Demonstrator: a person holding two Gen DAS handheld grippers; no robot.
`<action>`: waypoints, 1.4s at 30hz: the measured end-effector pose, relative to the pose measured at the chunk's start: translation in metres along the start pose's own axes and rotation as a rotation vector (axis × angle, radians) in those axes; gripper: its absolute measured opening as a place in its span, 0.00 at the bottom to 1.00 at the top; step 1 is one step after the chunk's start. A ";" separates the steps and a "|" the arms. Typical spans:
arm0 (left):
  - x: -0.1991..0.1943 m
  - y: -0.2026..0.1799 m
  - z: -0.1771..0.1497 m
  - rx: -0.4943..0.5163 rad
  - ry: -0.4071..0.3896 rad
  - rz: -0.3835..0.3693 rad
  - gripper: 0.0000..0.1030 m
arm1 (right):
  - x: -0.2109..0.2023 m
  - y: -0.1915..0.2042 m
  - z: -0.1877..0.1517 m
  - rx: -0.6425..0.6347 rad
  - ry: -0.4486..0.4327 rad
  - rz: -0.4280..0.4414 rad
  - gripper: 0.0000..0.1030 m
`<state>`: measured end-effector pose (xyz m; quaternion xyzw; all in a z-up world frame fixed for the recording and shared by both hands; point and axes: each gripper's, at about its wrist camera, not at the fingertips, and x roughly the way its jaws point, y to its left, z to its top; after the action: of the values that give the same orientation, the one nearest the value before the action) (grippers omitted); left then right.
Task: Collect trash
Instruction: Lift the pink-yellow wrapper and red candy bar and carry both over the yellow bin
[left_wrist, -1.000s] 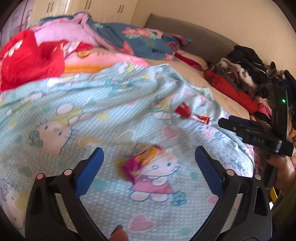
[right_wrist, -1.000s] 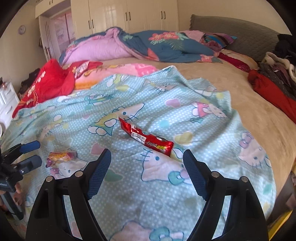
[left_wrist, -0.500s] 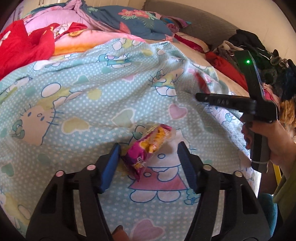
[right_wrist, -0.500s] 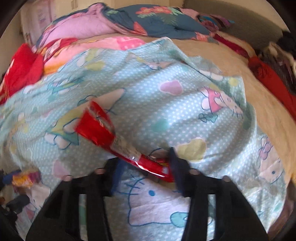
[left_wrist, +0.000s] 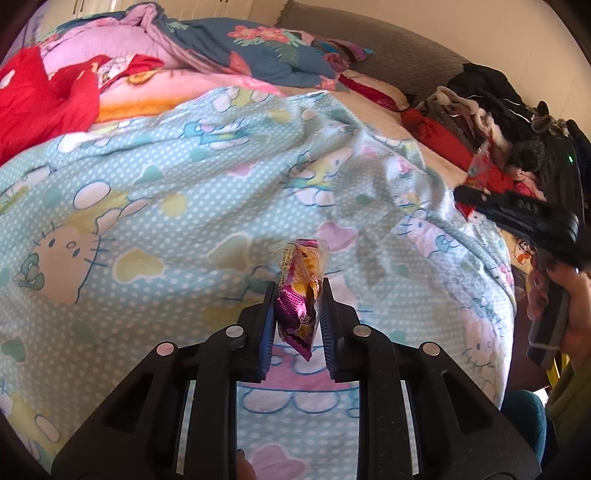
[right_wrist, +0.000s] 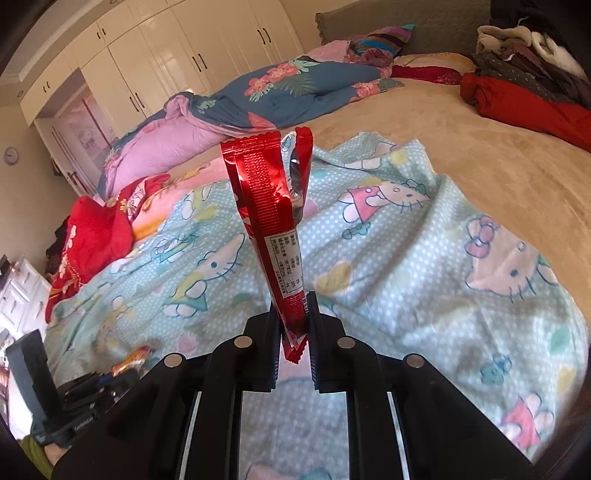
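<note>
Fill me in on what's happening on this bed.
A person is picking trash off the cartoon-cat blanket with a handheld gripper in each hand. The left gripper has just closed on a pink and yellow snack wrapper. The right gripper has just closed on a long red wrapper, which sticks up clear of the blanket. Both pieces are gripped; no bin is in view.

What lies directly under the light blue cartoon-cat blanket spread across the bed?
At the light blue blanket's far edge a tan bed cover shows, running under it. A pink patterned quilt shows past its other edge. Anything else beneath the blanket is covered.
</note>
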<state>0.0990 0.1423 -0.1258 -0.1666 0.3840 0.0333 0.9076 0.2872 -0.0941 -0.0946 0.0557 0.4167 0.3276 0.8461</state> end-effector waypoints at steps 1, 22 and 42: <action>-0.001 -0.004 0.001 0.004 -0.003 -0.007 0.14 | -0.008 -0.003 -0.003 0.005 -0.004 0.002 0.12; -0.021 -0.122 0.011 0.186 -0.053 -0.170 0.13 | -0.160 -0.080 -0.077 0.144 -0.037 -0.092 0.12; -0.043 -0.216 0.001 0.312 -0.088 -0.297 0.13 | -0.248 -0.113 -0.116 0.231 -0.126 -0.209 0.12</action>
<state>0.1101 -0.0583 -0.0354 -0.0773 0.3159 -0.1536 0.9331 0.1502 -0.3520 -0.0454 0.1294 0.4014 0.1836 0.8879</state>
